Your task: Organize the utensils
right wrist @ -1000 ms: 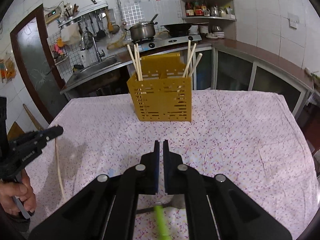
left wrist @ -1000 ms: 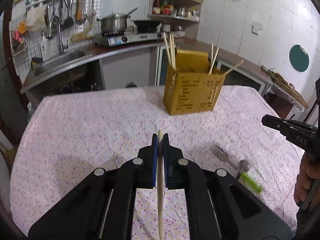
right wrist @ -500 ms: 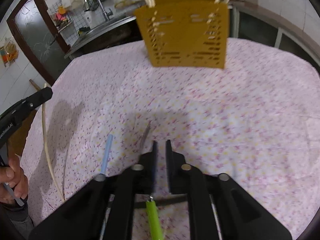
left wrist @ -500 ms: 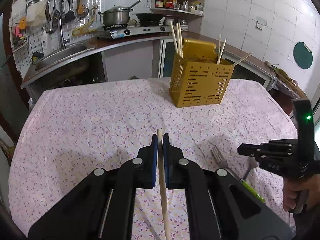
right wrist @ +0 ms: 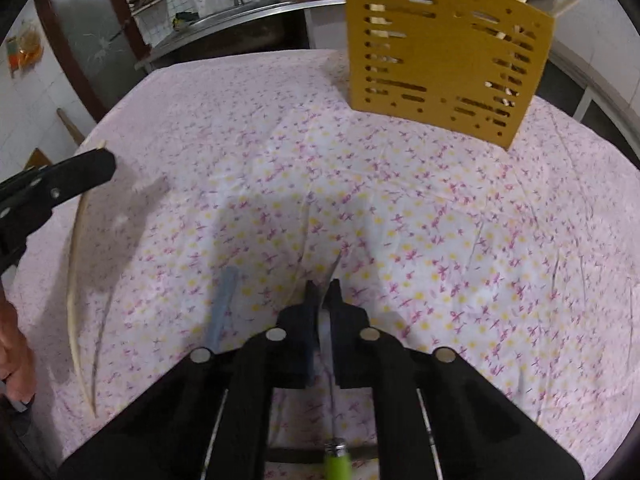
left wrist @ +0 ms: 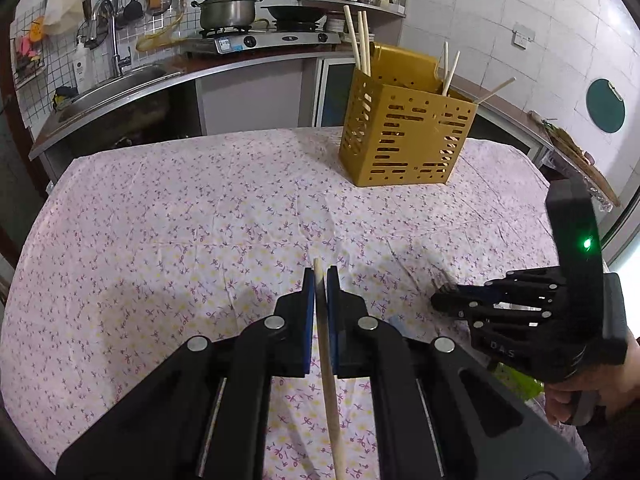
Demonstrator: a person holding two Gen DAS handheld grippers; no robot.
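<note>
- Left wrist view, far left: sink [left wrist: 116, 84] and stove [left wrist: 260, 42] on counter behind table [left wrist: 160, 220].
- Centre: left gripper [left wrist: 321, 280] clamped on pale chopstick [left wrist: 328, 364]; stick runs between blue pads, tip just past them, above floral cloth.
- Right of centre: yellow caddy [left wrist: 404, 136] upright at far side of table, chopsticks standing in two compartments.
- Far right: right gripper [left wrist: 438, 300] low over cloth, fork tines poking out at its tip; hand [left wrist: 588, 392] behind it.
- Right wrist view, left edge: left gripper [right wrist: 102, 168] with chopstick [right wrist: 74, 292] hanging down toward cloth.
- Left of centre: blue handle [right wrist: 222, 304] lying on cloth, blurred.
- Centre: right gripper [right wrist: 323, 290] narrow, closing onto fork [right wrist: 333, 396]; metal neck between pads, green handle at bottom edge.
- Upper right: caddy [right wrist: 448, 52] close ahead.
</note>
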